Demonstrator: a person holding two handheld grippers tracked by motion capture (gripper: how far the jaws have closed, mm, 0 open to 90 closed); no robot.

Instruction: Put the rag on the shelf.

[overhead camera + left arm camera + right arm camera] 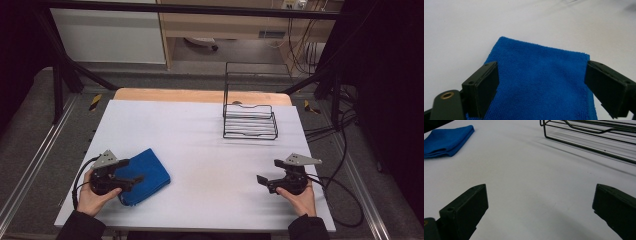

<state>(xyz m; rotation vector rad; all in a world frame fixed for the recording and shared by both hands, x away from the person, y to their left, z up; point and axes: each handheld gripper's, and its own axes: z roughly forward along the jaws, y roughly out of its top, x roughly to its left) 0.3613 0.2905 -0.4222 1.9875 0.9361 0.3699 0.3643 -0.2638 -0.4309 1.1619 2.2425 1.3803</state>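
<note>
1. High view: white worktop [200, 150], left tool [131, 171] at near-left, right tool [266, 171] at near-right, each held in a hand
2. Left tool: jaws spread wide, one either side of a folded blue cloth [145, 176]; left gripper view shows the cloth [541, 82] lying flat on the worktop between the jaws, left jaw at or touching its edge, right jaw just beside the other edge, not pinching it
3. Right tool: jaws wide apart, nothing between them; right gripper view shows bare worktop [536, 195] under the jaws
4. Cloth sits near the front-left corner of the worktop, well apart from the right tool
5. Black wire rack [250, 120] stands toward the far-right of the worktop, well apart from both tools; rack [589, 135] at top right of right gripper view, cloth [447, 141] at top left
</note>
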